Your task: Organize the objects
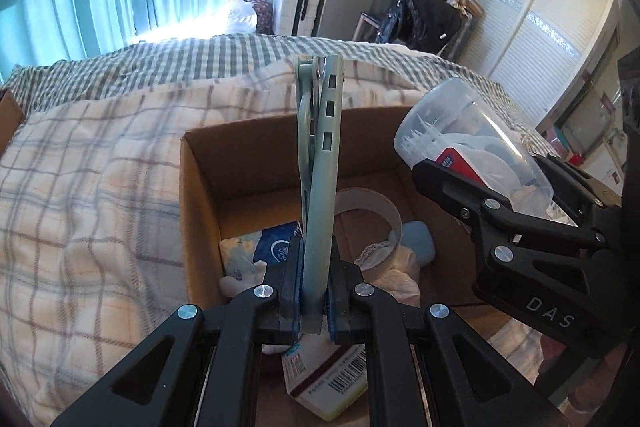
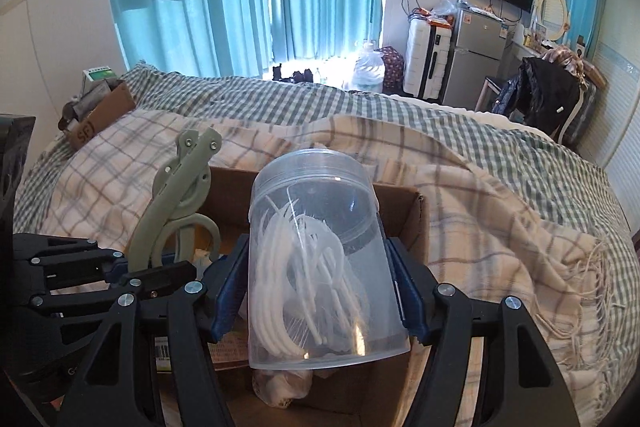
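Cardboard box [image 1: 202,195] is sitting open on the plaid blanket [image 1: 88,163], just below and ahead of both sets of jaws, already holding a tape roll [image 1: 370,213], a blue tissue pack [image 1: 276,243], a pale blue soft item [image 1: 418,241], crumpled white paper and a barcoded packet [image 1: 332,383]. Left gripper [image 1: 314,293] is clamping tight on the base of a sage-green folding hanger [image 1: 320,163], which is sticking straight out past the jaws over the box. Right gripper [image 2: 316,291] is squeezing a clear lidded jar [image 2: 320,267] across its middle, jaws wide around it; the jar is tilting lid-forward and carrying white looped cords or zip ties, can't tell which. Risks: the smooth jar is likely slipping between the pads if the squeeze is easing early; the long hanger is probably catching the far box wall or knocking the tape roll; the two grippers are working close together, so clashing is possible.
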Available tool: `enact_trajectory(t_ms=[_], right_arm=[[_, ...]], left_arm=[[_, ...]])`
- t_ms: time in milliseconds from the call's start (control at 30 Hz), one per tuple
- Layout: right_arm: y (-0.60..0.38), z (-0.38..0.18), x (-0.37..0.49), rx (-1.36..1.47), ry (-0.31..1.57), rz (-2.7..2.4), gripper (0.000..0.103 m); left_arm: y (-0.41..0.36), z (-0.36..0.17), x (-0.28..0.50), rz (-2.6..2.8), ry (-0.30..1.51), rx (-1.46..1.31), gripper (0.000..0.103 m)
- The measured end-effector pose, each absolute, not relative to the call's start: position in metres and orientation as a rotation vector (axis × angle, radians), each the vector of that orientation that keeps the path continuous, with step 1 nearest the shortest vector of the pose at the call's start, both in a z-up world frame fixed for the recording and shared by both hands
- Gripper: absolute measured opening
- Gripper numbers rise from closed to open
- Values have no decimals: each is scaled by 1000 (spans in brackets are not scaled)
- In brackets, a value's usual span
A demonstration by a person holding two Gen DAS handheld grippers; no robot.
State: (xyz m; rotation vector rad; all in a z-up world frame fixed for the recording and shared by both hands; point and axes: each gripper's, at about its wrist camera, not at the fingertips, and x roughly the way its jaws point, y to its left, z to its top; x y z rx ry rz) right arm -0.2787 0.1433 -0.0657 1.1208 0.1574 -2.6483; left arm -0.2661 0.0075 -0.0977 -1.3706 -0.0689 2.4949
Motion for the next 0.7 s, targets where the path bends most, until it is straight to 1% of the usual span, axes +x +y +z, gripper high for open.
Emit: enact_trajectory(t_ms=[100,267,333,367,400,433,567,600,700], right_arm=[[147,-60,-273,1081,147,-2673,65],[156,-32,-254,1030,131,-2704,67],[159,-17,-243,1014,136,-2723,67],[161,-8,-237,999,140,-2734,67],[161,1,-229,980,145,-2744,67],[161,10,-222,963,152,-2753,67],[165,52,-185,867,178,-2802,73],[167,61,-176,847,180,-2811,73],[170,87,-147,789,184,-2833,75]], left_arm=[[9,-94,-263,2535,-61,-1356,10],[12,-74,-251,2552,-73,-1353,11],[13,-60,-242,2566,-67,-1331,15],[13,-51,-236,2576,-63,-1314,19],[13,-42,-231,2588,-58,-1295,25],[12,-31,-223,2606,-54,-1270,29],[10,13,-192,2670,-49,-1142,55],[9,22,-185,2684,-51,-1112,58],[6,53,-159,2718,-58,-1026,60]])
